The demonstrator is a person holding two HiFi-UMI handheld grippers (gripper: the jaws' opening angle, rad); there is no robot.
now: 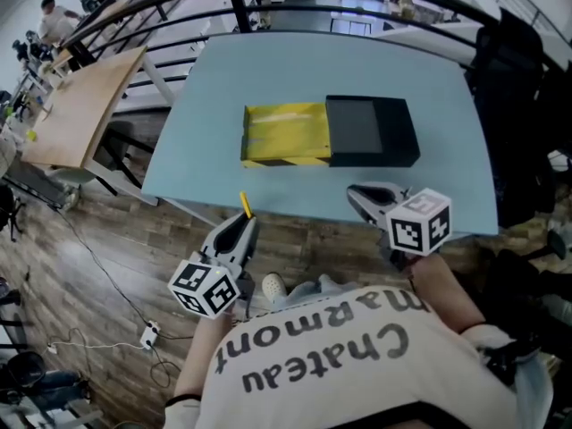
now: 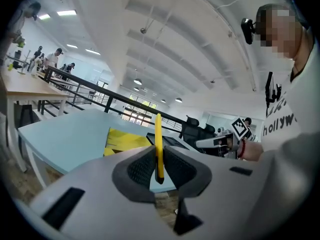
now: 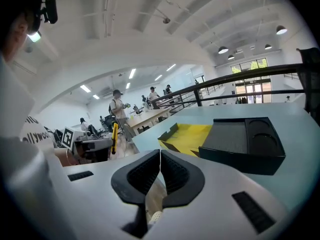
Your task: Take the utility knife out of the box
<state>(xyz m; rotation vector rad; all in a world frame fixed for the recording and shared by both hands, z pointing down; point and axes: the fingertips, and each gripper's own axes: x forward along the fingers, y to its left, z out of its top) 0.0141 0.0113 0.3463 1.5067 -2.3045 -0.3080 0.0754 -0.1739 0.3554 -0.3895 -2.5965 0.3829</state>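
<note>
Slim yellow utility knife [image 2: 158, 140] upright, outside slid-open yellow-black box [image 1: 284, 134]

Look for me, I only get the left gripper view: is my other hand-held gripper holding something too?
Observer: No, the right hand-held gripper has its jaws shut together with nothing in them.
Operator: Is anything in the box?
Observer: The right gripper view shows the black tray with empty recesses, next to the yellow box.
Operator: Where am I holding the knife?
Observer: The head view shows the left hand-held gripper with the utility knife over the wooden floor, short of the table's near edge.
</note>
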